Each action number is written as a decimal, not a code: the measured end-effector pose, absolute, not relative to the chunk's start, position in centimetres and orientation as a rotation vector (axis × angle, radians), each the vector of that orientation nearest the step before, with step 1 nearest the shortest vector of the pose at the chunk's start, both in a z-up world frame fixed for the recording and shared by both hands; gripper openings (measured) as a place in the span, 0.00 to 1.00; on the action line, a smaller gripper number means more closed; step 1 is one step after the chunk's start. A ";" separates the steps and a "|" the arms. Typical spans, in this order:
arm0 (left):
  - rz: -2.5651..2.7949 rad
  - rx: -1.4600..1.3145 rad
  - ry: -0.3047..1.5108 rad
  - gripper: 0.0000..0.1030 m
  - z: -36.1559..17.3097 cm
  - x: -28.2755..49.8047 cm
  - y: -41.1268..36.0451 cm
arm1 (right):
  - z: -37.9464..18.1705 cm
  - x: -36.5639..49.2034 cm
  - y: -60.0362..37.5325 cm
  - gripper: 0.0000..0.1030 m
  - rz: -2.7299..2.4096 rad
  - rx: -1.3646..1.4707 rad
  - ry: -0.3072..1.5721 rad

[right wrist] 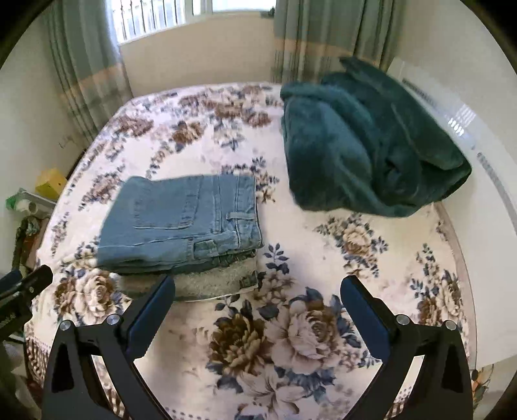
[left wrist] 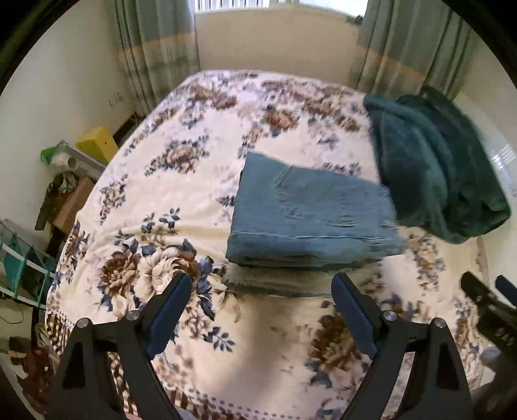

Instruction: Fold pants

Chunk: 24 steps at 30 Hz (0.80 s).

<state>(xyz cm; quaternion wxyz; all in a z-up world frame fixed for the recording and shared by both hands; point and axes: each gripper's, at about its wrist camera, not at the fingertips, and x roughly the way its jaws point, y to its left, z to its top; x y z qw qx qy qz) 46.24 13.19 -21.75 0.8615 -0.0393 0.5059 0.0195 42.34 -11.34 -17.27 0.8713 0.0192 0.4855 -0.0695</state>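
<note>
Though folded, jeans (right wrist: 181,223) show belt loops rightward.

A home bedroom — a bed (right wrist: 290,339) under a floral cover fills the room, green striped curtains (right wrist: 84,80) hang beside a barred window (right wrist: 152,16) past its far edge, and household clutter — a yellow box (left wrist: 97,143) among it — crowds the left wall.

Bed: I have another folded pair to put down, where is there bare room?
Free: the floral bedspread in front of the folded jeans, and the far stretch toward the curtains. Crowded: the right side, under the teal fleece blanket.
</note>
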 end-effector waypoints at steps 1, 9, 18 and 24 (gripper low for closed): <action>0.042 -0.082 1.044 0.86 -20.5 45.2 12.9 | -15.6 40.7 -11.4 1.00 -0.142 0.036 0.990; 0.041 -0.067 0.910 0.86 -11.7 36.0 10.5 | -6.3 29.7 -11.9 1.00 -0.107 0.027 0.864; 0.062 -0.043 0.798 0.86 -5.0 25.4 8.9 | 3.3 16.8 -11.4 1.00 -0.050 -0.015 0.730; 0.054 -0.032 0.738 0.86 -1.9 20.7 8.9 | 8.1 11.0 -10.6 1.00 -0.040 -0.017 0.668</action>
